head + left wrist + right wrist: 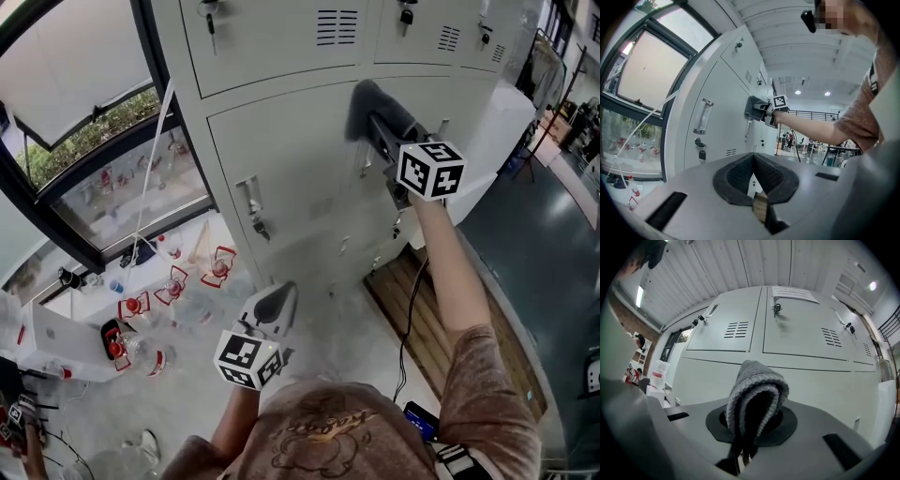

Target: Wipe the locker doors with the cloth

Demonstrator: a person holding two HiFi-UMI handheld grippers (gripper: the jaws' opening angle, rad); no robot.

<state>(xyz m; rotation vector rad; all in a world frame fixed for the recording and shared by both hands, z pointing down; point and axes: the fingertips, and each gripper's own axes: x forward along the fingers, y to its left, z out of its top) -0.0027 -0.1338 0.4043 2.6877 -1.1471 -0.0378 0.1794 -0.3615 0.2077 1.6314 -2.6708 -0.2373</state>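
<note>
A folded grey knitted cloth (pixel 367 105) is pressed against a pale grey locker door (pixel 291 159) in the middle row, near that door's upper right corner. My right gripper (pixel 377 124) is shut on the cloth (pixel 757 390), which sticks up between its pads in front of the locker door (pixel 820 385). My left gripper (pixel 275 302) hangs low in front of the lockers, away from the doors, shut with nothing in it. The left gripper view shows its pads (pixel 736 180) meeting, and beyond them the cloth (pixel 752 107) on the door (pixel 726 112).
Keys hang in the door locks (pixel 255 221). A window (pixel 84 141) stands to the left, above a low white table (pixel 56 347) with bottles and red-and-white items. A wooden pallet (pixel 427 319) and a black cable lie on the floor to the right.
</note>
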